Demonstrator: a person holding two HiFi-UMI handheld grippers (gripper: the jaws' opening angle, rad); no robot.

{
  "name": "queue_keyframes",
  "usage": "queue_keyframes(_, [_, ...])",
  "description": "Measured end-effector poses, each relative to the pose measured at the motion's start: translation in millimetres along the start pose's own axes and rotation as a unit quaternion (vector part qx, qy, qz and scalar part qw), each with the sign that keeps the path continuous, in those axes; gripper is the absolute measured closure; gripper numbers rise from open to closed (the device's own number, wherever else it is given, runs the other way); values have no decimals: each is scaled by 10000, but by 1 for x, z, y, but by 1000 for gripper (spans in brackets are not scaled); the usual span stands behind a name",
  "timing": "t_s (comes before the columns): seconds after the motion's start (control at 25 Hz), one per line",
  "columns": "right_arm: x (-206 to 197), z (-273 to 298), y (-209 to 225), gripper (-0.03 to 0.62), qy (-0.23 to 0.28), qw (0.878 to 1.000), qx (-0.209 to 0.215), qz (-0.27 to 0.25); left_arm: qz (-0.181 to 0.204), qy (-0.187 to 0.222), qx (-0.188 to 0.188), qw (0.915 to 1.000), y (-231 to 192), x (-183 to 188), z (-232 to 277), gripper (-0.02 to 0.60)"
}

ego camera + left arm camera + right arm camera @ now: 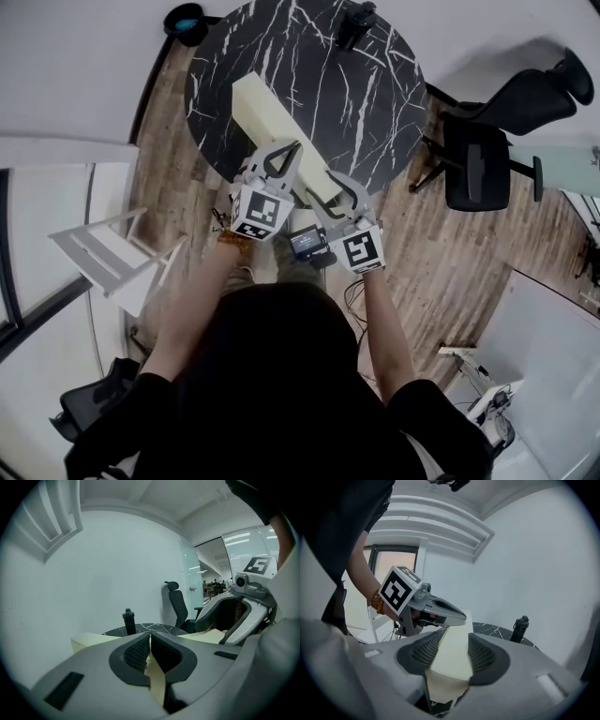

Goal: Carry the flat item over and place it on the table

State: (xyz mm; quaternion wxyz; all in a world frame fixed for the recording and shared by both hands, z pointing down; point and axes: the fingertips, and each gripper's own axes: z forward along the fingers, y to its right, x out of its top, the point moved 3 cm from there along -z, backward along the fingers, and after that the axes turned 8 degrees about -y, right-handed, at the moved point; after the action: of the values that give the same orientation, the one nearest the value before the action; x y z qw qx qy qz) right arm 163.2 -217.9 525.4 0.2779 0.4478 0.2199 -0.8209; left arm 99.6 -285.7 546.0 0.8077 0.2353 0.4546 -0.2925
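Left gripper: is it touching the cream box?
Touching. The left gripper view shows the left gripper with its jaws closed on a thin edge of the cream box.

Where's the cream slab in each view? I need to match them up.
Head view: cream slab upper centre, lying diagonally on the black marble table.
Left gripper view: cream slab bottom centre, thin edge pinched between the jaws.
Right gripper view: cream slab centre, between the jaws.
Shared landmark: dark bottle-like object on the table's far edge, in all three.
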Motion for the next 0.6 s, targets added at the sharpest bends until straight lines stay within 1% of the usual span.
queue_keyframes(0.08, [0,1,0,444,-20,9999,9,-114,30,-19,-19,10000,2,1,2,574])
queue_keyframes(0.24, [-4,-2,9,447,-17,10000,-34,7,138,-56,-79,9999,8,6,10,574])
queue_keyframes(0.36, [-6,-2,17,447,-128,9998,-87,-89,215,-38,-118,9997,12,9,15,574])
queue_keyframes(0.52, [-6,-1,27,448,-188,9989,-75,-415,87,37,-207,9997,18,12,20,574])
queue_keyframes(0.6, [-8,-1,34,461,-216,9991,-53,-365,24,81,-279,9996,21,13,24,574])
